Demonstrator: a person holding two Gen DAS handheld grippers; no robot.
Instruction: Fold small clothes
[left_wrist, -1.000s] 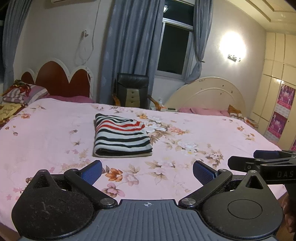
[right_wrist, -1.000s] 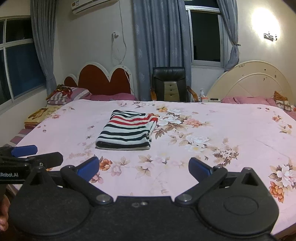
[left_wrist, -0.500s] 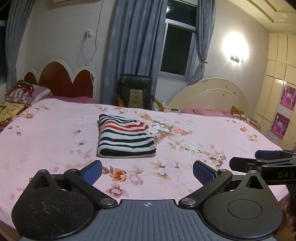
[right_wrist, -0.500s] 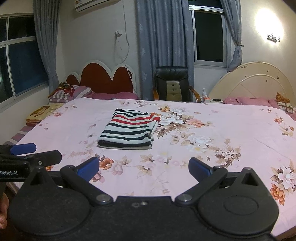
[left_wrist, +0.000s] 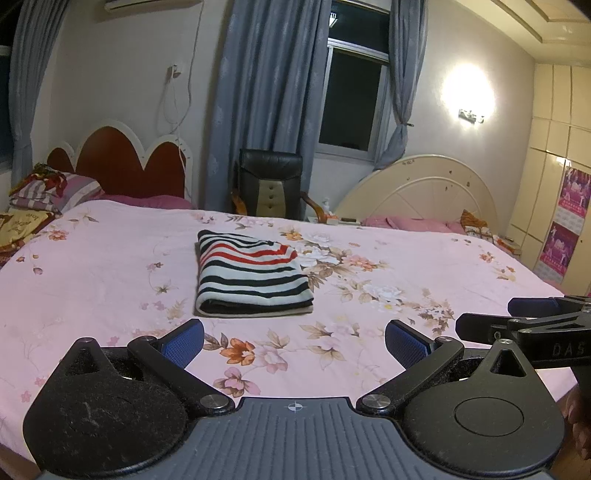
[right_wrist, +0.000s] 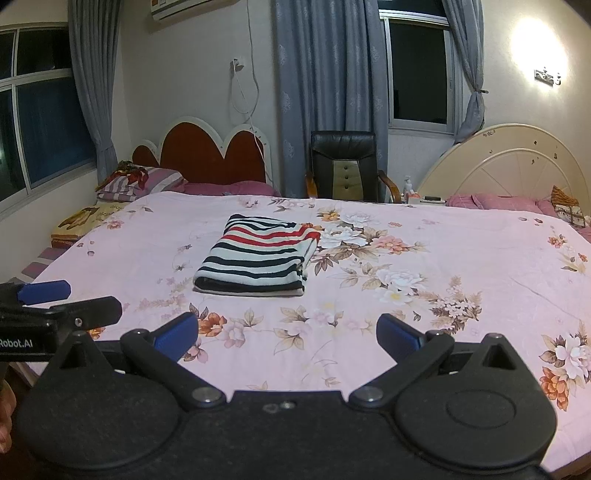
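Left wrist view shows your left gripper (left_wrist: 293, 341) and right gripper (right_wrist: 286, 334), fingers apart and empty, short of the folded striped shirt (left_wrist: 251, 275), which lies lengthwise straight ahead on the bed (left_wrist: 424, 266), slightly nearer your left.

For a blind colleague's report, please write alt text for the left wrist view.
A folded garment with black, white and red stripes lies flat on a pink floral bedsheet, untouched. The left gripper, jaws open and empty, hangs near the bed's front edge, with the right gripper beside it at the right. A black chair stands behind the bed.
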